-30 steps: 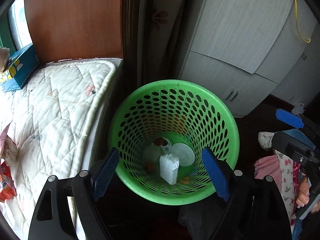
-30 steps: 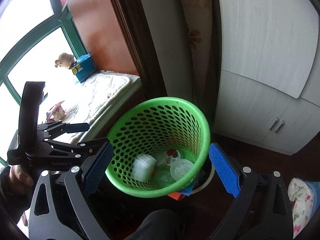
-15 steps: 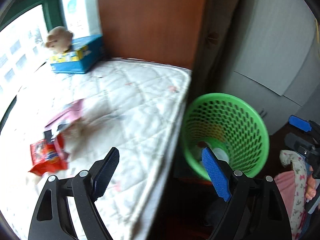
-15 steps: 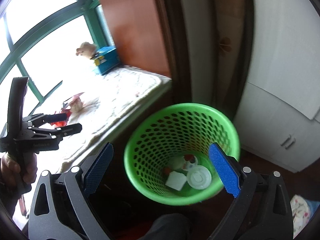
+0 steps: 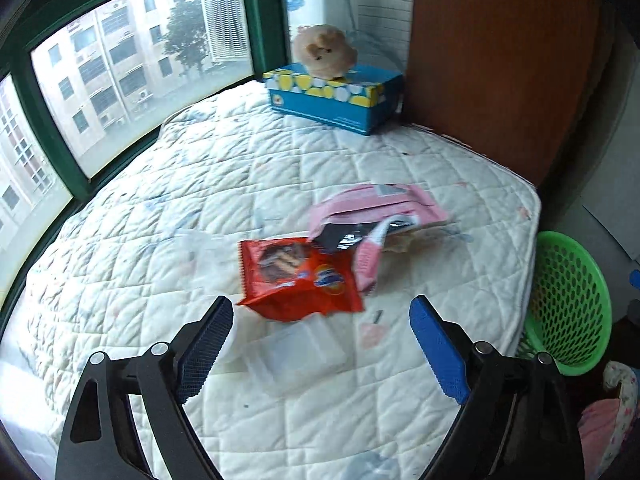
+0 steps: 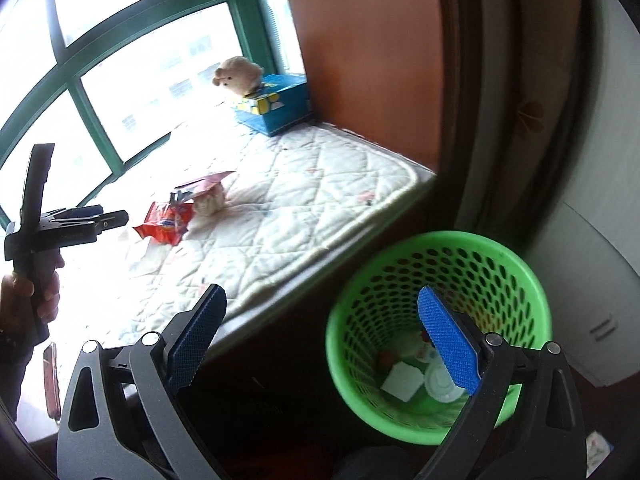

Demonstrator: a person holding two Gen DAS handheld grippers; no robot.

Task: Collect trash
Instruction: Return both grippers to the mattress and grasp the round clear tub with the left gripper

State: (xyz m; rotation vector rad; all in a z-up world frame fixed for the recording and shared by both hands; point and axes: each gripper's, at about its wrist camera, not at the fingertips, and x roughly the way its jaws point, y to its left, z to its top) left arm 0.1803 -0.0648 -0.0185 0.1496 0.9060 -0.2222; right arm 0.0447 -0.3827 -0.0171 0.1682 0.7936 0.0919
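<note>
Quilted mattress [image 5: 280, 168]: red wrapper [image 5: 300, 276] flat, lengthwise

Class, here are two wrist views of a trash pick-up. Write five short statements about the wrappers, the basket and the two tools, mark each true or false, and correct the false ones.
1. The red snack wrapper lies on the quilted mattress. True.
2. The green basket is empty. False: a white lid and other scraps lie in its bottom.
3. The left tool grips the red wrapper. False: its jaws are opening above the mattress with nothing between them.
4. A plush toy sits on the blue tissue box. True.
5. The right tool holds a pink packet. False: it is open and empty; the pink packet lies on the mattress.
</note>
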